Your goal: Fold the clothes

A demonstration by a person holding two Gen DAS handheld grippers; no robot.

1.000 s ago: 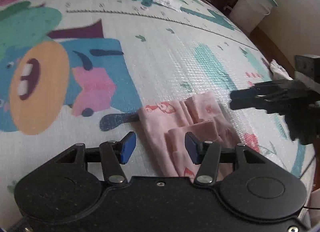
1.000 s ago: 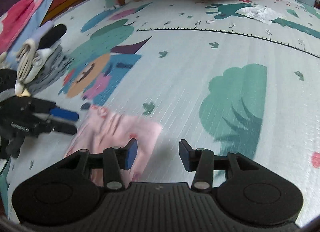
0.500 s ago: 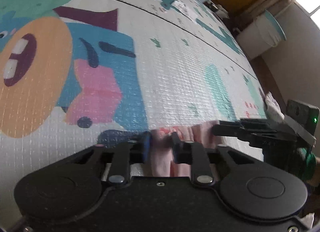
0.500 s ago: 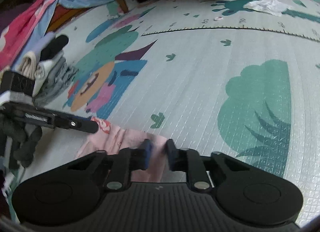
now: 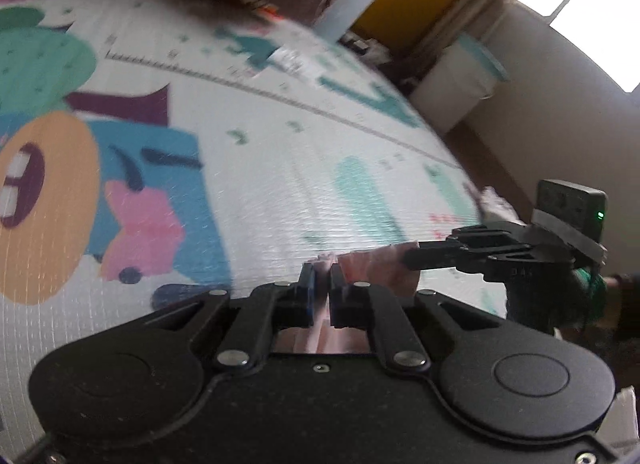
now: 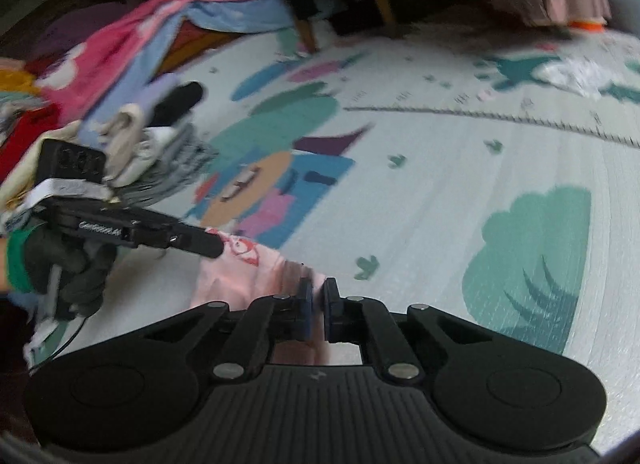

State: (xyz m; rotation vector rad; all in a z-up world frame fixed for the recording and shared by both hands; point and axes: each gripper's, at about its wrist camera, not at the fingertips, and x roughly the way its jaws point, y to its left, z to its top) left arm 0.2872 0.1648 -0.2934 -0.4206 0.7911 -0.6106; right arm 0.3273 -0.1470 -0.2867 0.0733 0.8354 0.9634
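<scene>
Play mat (image 6: 460, 192): carries everything, spread on the floor.
Folded pile (image 6: 160, 152): at the mat's far left, seemingly finished pieces.
Pink garment (image 6: 244, 264): near edge of the mat, its fold looks barely begun.
Left gripper (image 5: 321, 270): jaws just closed, clamped on pink cloth.
Right gripper (image 6: 316, 292): likewise, on the other corner.

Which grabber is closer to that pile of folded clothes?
Left. The left gripper sits just in front of the folded clothes pile; the right gripper is farther away, clamped on the pink garment.
</scene>
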